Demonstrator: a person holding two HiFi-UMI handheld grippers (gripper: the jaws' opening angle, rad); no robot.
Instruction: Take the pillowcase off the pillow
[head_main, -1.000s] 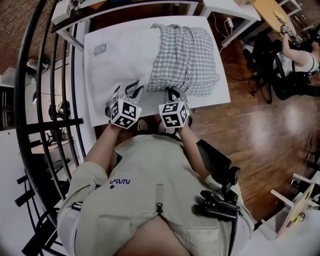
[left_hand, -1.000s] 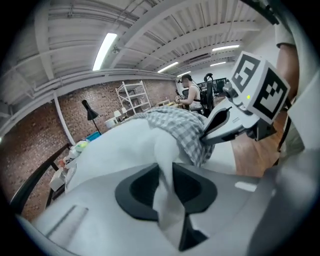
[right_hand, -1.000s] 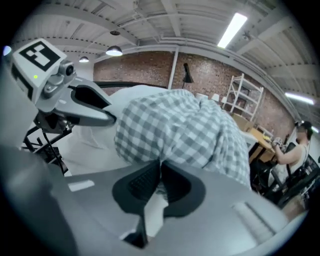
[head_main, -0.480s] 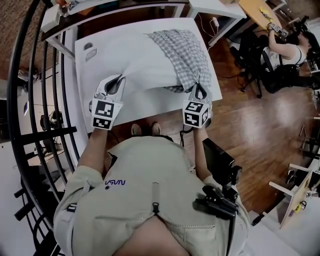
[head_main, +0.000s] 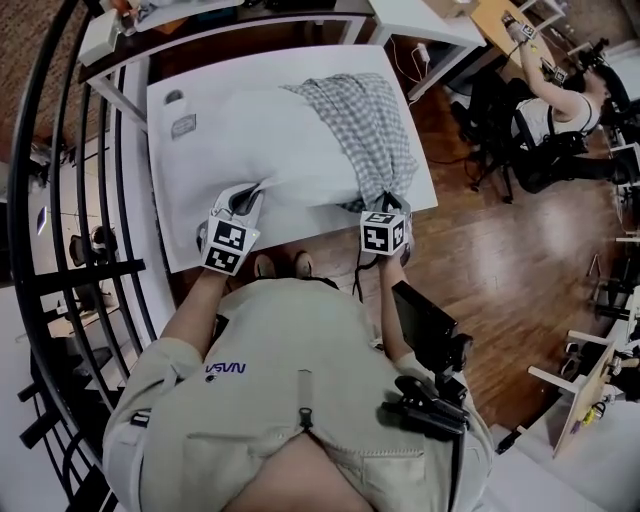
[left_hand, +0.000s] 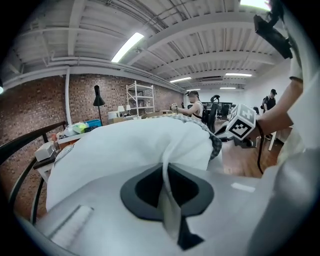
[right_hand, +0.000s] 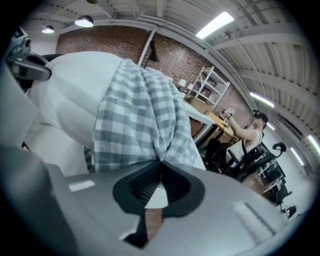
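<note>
the soft white pillow lies on the white worktop, with its right part inside the grey and white checked cloth pillowcase. the two holds are opposite, i think so that the cover can slide off while the pillow is kept back. the left tongs are pressed together on a fold of the bare pillow corner. the right tongs are pressed together on the pillowcase edge.

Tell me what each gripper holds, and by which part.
The left gripper pinches a fold of the white pillow at its bare near edge. The right gripper pinches the checked pillowcase at its near edge.
</note>
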